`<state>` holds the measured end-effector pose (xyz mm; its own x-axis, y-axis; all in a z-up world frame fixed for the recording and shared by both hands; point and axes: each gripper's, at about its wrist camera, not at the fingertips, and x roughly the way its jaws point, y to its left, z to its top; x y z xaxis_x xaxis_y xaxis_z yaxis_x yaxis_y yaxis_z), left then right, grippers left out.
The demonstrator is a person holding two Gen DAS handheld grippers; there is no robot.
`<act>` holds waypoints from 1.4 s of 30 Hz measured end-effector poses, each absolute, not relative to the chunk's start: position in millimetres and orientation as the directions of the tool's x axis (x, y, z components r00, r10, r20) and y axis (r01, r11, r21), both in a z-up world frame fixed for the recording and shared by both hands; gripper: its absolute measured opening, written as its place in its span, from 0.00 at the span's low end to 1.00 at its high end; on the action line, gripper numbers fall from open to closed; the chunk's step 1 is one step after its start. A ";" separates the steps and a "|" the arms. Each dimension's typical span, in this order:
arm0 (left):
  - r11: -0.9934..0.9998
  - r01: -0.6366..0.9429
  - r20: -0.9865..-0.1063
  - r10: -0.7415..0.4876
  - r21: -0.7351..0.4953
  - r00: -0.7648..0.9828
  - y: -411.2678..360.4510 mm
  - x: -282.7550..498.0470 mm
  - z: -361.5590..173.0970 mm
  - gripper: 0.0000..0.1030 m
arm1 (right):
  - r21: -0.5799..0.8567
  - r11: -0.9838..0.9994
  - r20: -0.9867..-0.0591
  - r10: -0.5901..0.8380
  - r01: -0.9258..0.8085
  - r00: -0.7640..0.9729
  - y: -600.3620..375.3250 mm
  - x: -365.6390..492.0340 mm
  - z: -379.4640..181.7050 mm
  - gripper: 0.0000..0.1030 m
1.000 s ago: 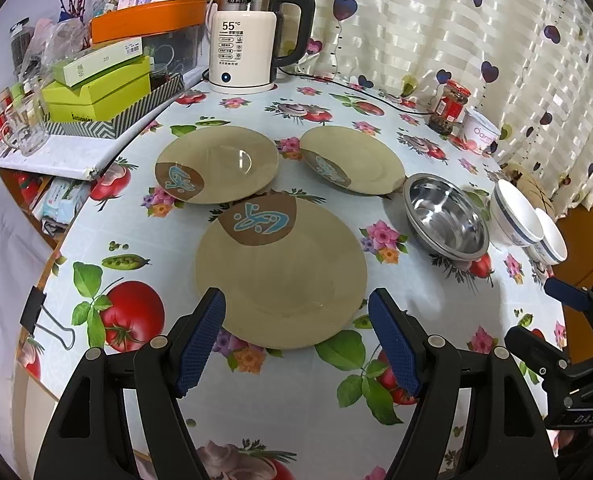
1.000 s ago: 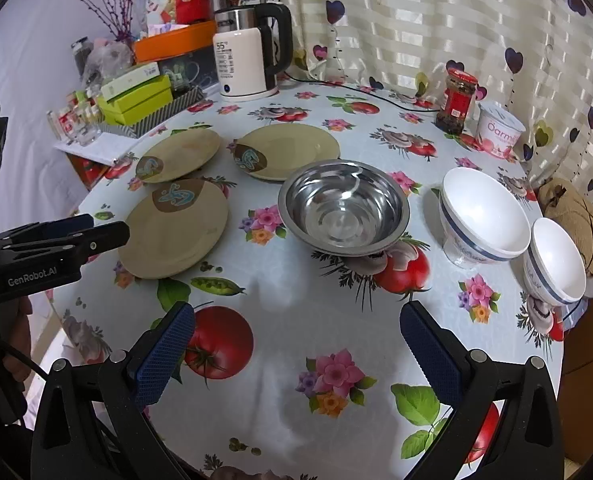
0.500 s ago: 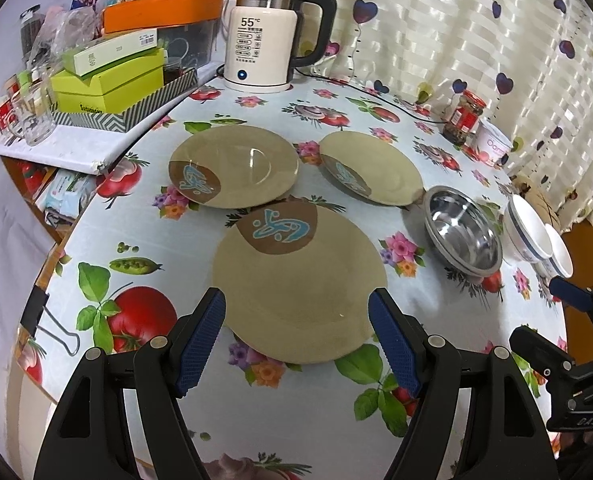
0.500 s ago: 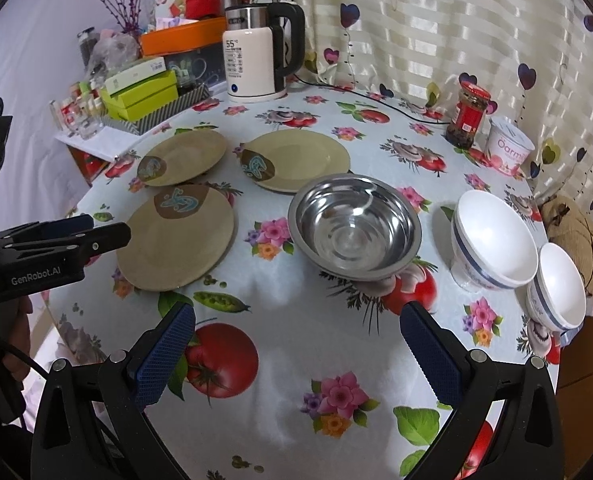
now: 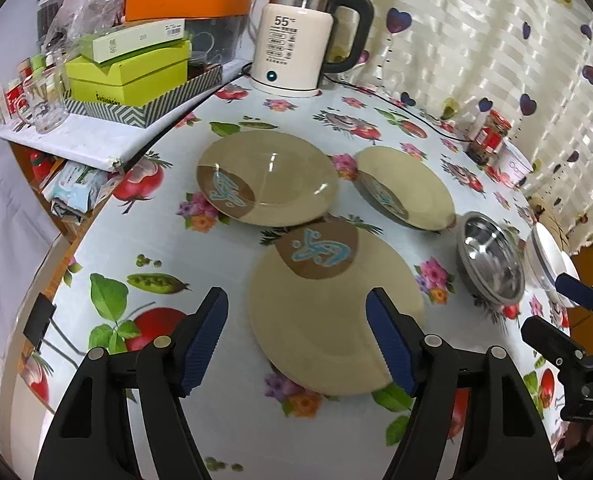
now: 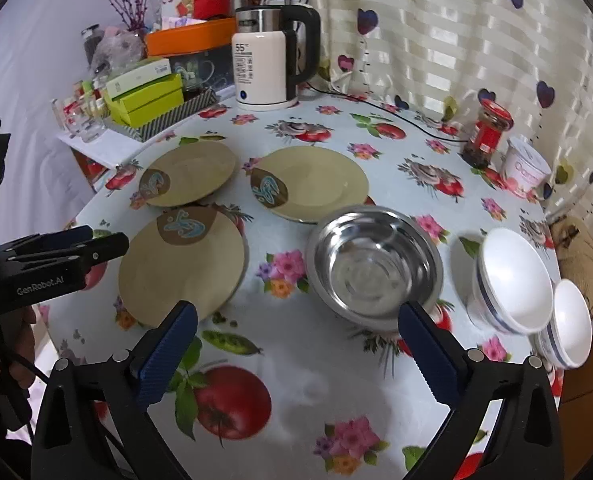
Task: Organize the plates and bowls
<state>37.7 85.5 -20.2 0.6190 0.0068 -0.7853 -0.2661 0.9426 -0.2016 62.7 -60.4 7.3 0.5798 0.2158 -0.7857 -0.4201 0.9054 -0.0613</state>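
Three olive plates with blue-brown motifs lie on the flowered tablecloth: a large near one, a far left one and a far right one. A steel bowl sits to their right, then a big white bowl and a small white bowl. My left gripper is open and empty above the near plate's left side. My right gripper is open and empty, in front of the steel bowl.
A white electric kettle stands at the back with its cord trailing right. Green boxes on a striped tray sit at the back left. A red-lidded jar and a yoghurt tub stand at the back right. The table edge runs along the left.
Both grippers have drifted. In the left wrist view the plates have shifted right and the left table edge shows more. In the right wrist view the bowls sit lower, nearer the fingers.
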 end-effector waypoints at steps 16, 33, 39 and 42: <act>0.909 -0.323 -0.779 -0.003 -0.263 0.628 146.1 65.9 -33.1 0.52 | -0.033 0.863 -0.820 0.265 -0.505 0.508 -0.4 112.6 -5.3 0.55; 0.891 -0.346 -0.781 -0.014 -0.293 0.624 191.6 110.7 -48.2 0.37 | 0.080 0.833 -0.849 0.345 -0.548 0.400 67.4 185.0 -30.4 0.34; 0.885 -0.351 -0.786 -0.029 -0.308 0.618 197.4 122.8 -53.8 0.30 | 0.141 0.843 -0.859 0.365 -0.519 0.360 76.3 208.7 -42.6 0.29; 0.877 -0.362 -0.791 -0.033 -0.316 0.611 202.2 127.2 -57.9 0.30 | 0.164 0.844 -0.861 0.375 -0.511 0.343 81.6 218.3 -47.1 0.29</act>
